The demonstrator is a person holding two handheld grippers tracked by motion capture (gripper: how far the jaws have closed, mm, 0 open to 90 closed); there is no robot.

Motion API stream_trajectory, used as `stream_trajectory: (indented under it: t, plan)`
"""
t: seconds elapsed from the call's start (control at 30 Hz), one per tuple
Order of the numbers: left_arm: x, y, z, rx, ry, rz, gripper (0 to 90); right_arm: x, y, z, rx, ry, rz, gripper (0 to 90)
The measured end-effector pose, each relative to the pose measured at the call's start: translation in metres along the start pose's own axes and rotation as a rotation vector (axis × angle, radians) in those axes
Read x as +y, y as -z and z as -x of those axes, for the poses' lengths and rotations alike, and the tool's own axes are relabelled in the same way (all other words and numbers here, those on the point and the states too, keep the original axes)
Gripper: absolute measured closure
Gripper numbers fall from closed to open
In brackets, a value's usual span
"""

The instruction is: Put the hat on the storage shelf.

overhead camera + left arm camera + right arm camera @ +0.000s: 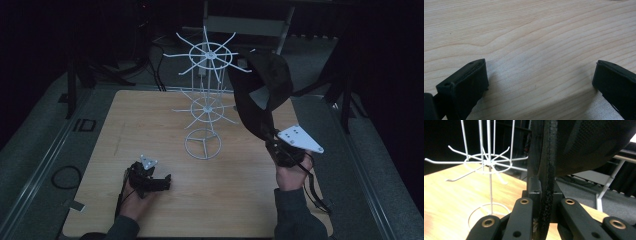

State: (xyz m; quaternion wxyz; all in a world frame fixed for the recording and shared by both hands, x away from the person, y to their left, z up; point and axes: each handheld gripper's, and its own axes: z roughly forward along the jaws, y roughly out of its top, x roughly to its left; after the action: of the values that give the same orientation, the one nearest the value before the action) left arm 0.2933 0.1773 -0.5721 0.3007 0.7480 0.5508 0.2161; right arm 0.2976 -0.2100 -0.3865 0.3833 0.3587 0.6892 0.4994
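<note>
You are holding a black cap up by its strap with your right gripper, and its crown is hanging near the outer prongs of the white wire display rack at the upper tier. The right jaws are clenched on the strap, which the right gripper view shows running straight up between them as a thin dark band. Your left gripper is resting low on the wooden bench, well apart from the rack, with its jaws released and nothing between them; bare wood grain lies between the 2 black pads.

As a judgement, you are partway through hanging the cap: it is lifted and brought up beside the rack, but whether any prong is already carrying it is hard to tell in the dim high view. What is left is seating it on a prong and letting go.

The cap's long axis is running steeply upward from your right jaws, leaning slightly away from you toward the rack's top ring. The strap end is pointing down into the jaws and the rounded crown is sitting at the top, bulging to the right in the right gripper view.
</note>
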Motion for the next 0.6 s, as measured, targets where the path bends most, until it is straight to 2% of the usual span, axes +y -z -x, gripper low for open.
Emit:
stream_trajectory:
  t: [0.2, 0.3, 0.4, 0.53, 0.6]
  plan:
    - [0.0, 0.0001, 0.0, 0.0, 0.0, -0.001, 0.1, -0.0033, -0.0054, -0.0031, 0.047, 0.017, -0.027, 80.0]
    - [0.0, 0.0001, 0.0, 0.0, 0.0, -0.001, 0.1, -0.0024, -0.0054, -0.0036, 0.05, 0.018, -0.026, 71.4]
    - [0.0, 0.0, 0.0, 0.001, 0.0, 0.0, 0.1, -0.0006, -0.0044, -0.0015, 0.061, 0.001, -0.031, 58.5]
    - [0.0, 0.0001, 0.0, 0.0, 0.0, 0.0, 0.1, -0.0002, -0.0047, 0.0036, 0.053, -0.056, -0.045, 38.1]
    - [0.0, 0.0, 0.0, 0.0, 0.001, 0.0, 0.1, -0.0011, -0.0046, 0.0053, 0.038, -0.075, -0.043, 34.8]
